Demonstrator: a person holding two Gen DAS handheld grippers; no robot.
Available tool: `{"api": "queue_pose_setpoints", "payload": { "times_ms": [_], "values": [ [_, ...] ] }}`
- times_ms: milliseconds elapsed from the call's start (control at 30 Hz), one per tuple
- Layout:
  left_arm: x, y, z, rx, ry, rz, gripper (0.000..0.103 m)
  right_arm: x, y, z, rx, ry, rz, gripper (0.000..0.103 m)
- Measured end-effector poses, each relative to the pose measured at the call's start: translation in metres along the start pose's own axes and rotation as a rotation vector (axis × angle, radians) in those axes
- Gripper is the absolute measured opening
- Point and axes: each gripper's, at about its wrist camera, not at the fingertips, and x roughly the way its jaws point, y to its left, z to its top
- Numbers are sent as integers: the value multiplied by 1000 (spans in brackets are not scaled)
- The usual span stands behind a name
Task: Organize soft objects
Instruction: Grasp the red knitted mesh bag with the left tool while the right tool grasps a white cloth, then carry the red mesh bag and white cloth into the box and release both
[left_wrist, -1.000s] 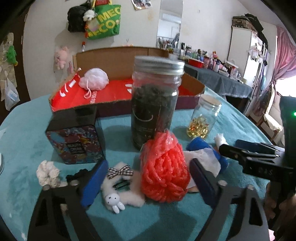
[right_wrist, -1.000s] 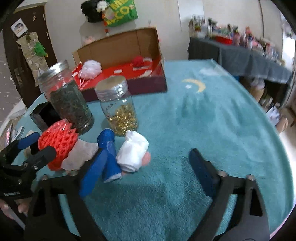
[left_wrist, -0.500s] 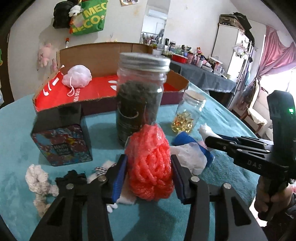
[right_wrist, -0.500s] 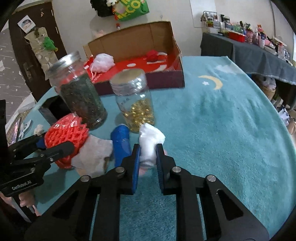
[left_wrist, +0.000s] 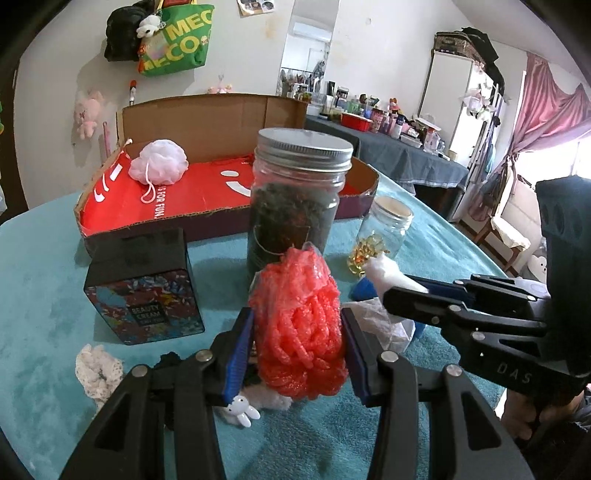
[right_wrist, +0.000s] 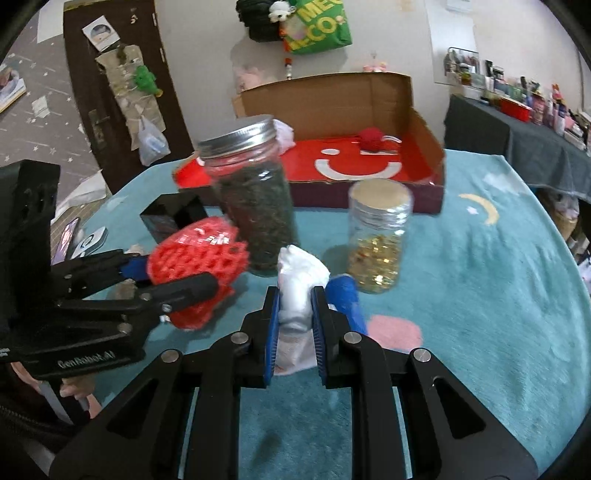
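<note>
My left gripper (left_wrist: 295, 343) is shut on a red foam net (left_wrist: 297, 332), held just above the teal cloth; it also shows in the right wrist view (right_wrist: 195, 258). My right gripper (right_wrist: 294, 328) is shut on a white soft bundle (right_wrist: 299, 284), lifted off the cloth; the bundle also shows in the left wrist view (left_wrist: 386, 271). A cardboard box with a red floor (left_wrist: 207, 192) stands at the back and holds a pink bath pouf (left_wrist: 159, 167) and a red ball (right_wrist: 373, 138).
A tall jar of dark leaves (left_wrist: 295, 206) and a small jar of gold capsules (right_wrist: 378, 247) stand before the box. A black cream box (left_wrist: 142, 284), a white lace scrunchie (left_wrist: 98, 373), a bunny hair clip (left_wrist: 242, 413), crumpled paper (left_wrist: 384, 325) and a blue item (right_wrist: 345, 299) lie nearby.
Both grippers closed: the left on the red foam net, the right on the white bundle. Both objects have since risen slightly off the cloth.
</note>
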Motion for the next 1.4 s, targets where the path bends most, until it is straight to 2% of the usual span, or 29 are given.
{"api": "queue_pose_setpoints", "payload": {
  "times_ms": [433,867,1267,1400],
  "values": [
    [-3,9,-1,-23,16,-21,48,3,0,2,10,17,25,16],
    [-40,58,-3,-127,77,-30,48,-11,-30,0,71,30,-6,16],
    [-66,111,-7,-193,133,55,48,-17,-56,-1,93,66,-67,16],
    [-67,126,-4,-187,143,100,48,-18,-65,-1,95,75,-88,16]
  ]
}}
